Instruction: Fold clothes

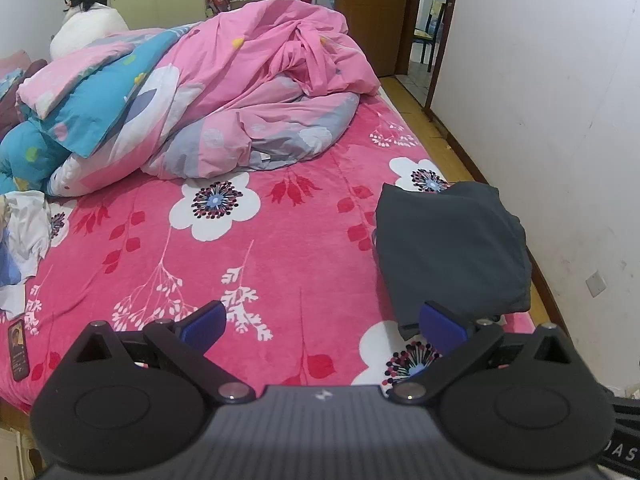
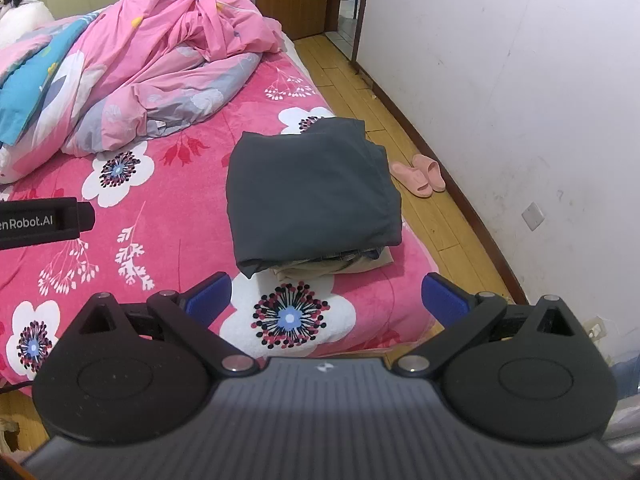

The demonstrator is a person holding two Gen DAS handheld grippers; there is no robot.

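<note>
A folded dark grey garment [image 2: 312,192] lies on top of a small stack of folded clothes [image 2: 340,266] near the right edge of the bed; it also shows in the left wrist view [image 1: 452,248]. My left gripper [image 1: 324,326] is open and empty, held above the pink floral bedspread [image 1: 240,248], left of the stack. My right gripper [image 2: 326,300] is open and empty, just in front of the stack. The left gripper's body [image 2: 44,222] shows at the left edge of the right wrist view. Unfolded white and blue clothes [image 1: 22,240] lie at the bed's left edge.
A crumpled pink and blue duvet [image 1: 200,100] fills the far half of the bed. A phone [image 1: 19,349] lies at the near left. Pink slippers [image 2: 420,174] sit on the wooden floor by the white wall. A person [image 1: 88,16] sits at the far left.
</note>
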